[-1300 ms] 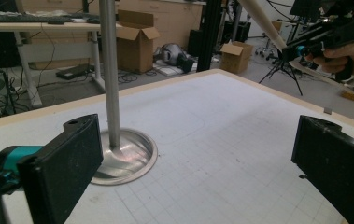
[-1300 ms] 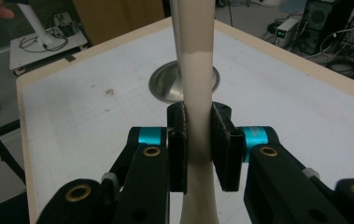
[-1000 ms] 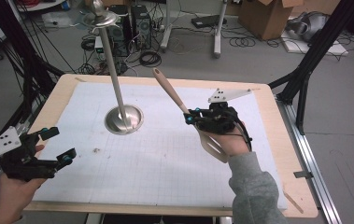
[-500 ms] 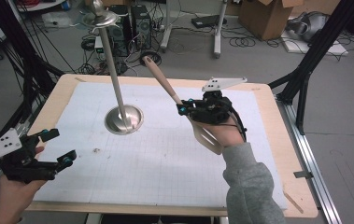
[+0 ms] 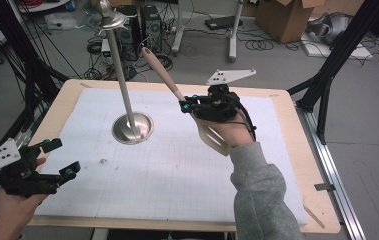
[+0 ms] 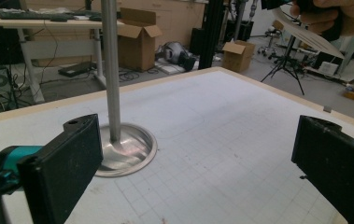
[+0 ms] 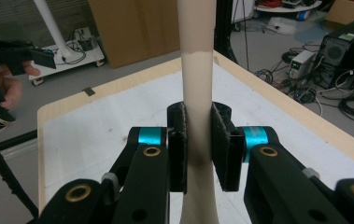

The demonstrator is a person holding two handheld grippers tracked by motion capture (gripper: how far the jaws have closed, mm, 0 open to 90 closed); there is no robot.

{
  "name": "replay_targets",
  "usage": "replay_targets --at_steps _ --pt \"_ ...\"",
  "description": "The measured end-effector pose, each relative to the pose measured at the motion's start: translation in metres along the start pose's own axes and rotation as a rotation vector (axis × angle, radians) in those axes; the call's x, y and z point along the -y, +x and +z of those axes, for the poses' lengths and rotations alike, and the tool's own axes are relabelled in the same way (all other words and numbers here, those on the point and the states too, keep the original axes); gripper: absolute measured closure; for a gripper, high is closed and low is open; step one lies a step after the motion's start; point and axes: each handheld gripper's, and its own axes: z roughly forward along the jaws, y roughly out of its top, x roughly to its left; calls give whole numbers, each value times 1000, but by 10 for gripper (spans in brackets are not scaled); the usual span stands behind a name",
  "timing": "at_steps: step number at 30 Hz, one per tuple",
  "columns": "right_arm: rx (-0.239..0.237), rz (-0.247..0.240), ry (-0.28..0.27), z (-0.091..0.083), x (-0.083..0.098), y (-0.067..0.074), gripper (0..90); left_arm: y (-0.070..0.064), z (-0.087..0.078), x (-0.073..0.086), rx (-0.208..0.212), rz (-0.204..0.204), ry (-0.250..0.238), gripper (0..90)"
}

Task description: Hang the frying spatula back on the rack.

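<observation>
My right gripper (image 5: 186, 106) is shut on a cream spatula (image 5: 163, 72) and holds it in the air over the far middle of the table. The handle slants up and left toward the metal stand's pole (image 5: 122, 82); the flat blade (image 5: 215, 141) hangs down by the wrist. In the right gripper view both pads clamp the spatula's neck (image 7: 196, 60). The stand has a round base (image 5: 145, 131) on the white mat. My left gripper (image 5: 63, 158) rests low at the near left corner, open with nothing between its jaws; in its own view the gripper (image 6: 198, 140) faces the pole (image 6: 110, 70).
A white grid mat (image 5: 167, 175) covers the wooden table (image 5: 322, 200). The stand carries a hook piece (image 5: 108, 21) at its top. Cardboard boxes (image 5: 282, 17), cables and computer cases (image 5: 149, 25) lie on the floor beyond. Black frame legs (image 5: 327, 85) stand at the right.
The right gripper has risen with the spatula and shifted left, bringing the handle closer to the pole. The left gripper has kept still.
</observation>
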Motion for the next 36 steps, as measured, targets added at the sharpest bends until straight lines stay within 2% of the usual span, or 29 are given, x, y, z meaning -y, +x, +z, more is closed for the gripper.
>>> replay_targets --at_steps 16,24,36 --pt "-29 -13 -26 10 -22 -2 781 2 -8 1 -20 -9 -9 24" --pt "-40 -11 -37 11 -33 -9 782 2 -14 5 -39 -16 -5 25" --pt "-58 -18 -31 19 -43 -13 782 3 -11 4 -29 -17 -5 25"
